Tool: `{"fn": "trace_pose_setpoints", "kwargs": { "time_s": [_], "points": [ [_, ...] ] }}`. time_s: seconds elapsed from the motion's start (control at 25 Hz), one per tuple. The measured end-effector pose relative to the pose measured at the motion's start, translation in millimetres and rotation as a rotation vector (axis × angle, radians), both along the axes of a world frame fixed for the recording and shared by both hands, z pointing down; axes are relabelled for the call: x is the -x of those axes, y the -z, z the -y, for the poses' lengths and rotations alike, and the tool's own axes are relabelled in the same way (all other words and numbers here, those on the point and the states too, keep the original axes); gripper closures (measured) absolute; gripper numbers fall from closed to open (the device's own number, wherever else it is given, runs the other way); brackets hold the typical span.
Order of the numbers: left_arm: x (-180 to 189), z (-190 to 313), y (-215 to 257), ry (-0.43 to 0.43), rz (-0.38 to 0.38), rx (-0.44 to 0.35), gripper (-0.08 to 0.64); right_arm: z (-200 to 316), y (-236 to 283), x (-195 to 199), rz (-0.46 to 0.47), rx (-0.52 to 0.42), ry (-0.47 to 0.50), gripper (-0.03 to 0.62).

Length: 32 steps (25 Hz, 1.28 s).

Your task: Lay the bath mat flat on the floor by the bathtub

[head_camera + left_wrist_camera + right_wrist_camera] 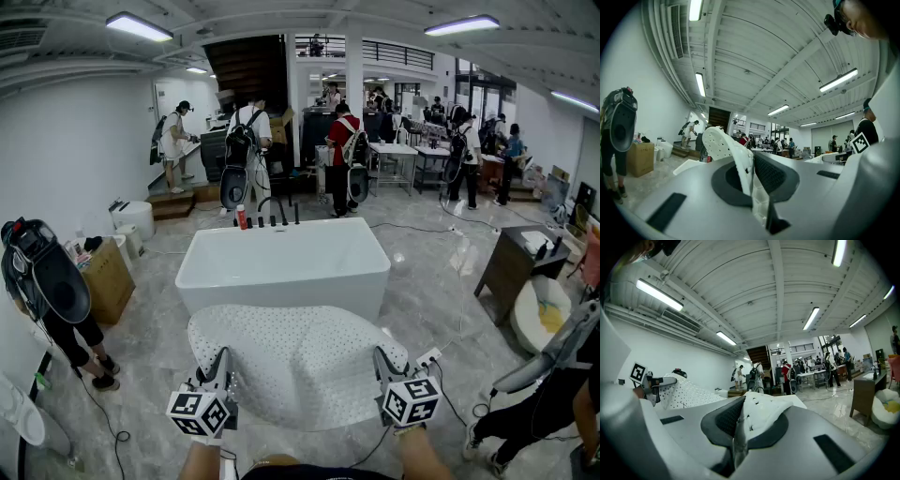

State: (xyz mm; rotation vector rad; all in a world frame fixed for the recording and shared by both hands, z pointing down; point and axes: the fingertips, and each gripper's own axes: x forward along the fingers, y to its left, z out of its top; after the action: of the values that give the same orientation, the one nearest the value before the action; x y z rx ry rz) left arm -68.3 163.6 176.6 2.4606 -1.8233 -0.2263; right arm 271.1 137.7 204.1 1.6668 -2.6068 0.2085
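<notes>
Both grippers were clamped on the same thing. In the head view, the left gripper (223,364) and the right gripper (382,366) each held a near corner of the white, hole-dotted rubbery bath mat (300,361). The mat hung in the air just in front of the near wall of the white, rectangular, freestanding bathtub (281,292). It bellied up between our two holds, and none of it was laid on the grey polished stone floor (427,281) beside the tub yet. Only this view showed us the whole mat, the tub and the bare floor where the mat belonged.

From the left gripper view we saw what the head view hid. The jaws were pressed together on a thin fold of the mat's edge, which curled up and away towards the tub.

From the right gripper view, the jaws were likewise nipped shut on a crumpled corner of mat. Off to the side, the mat's dotted sheet ran across to the other gripper's marker cube (637,373).

We judged the mat light, limp and a little grippy. It would sag and fold under itself if lowered slack. The two near corners, held wide apart, seemed the right places to hold it.
</notes>
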Motion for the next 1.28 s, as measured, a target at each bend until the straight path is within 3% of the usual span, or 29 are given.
{"fn": "trace_pose_setpoints", "kwargs": {
  "time_s": [1.28],
  "points": [
    [-20.6,-12.9,3.0,0.012,0.026,-0.014,0.532,-0.9,12.5,-14.7,0.014,-0.048,0.056,0.560]
  ]
}}
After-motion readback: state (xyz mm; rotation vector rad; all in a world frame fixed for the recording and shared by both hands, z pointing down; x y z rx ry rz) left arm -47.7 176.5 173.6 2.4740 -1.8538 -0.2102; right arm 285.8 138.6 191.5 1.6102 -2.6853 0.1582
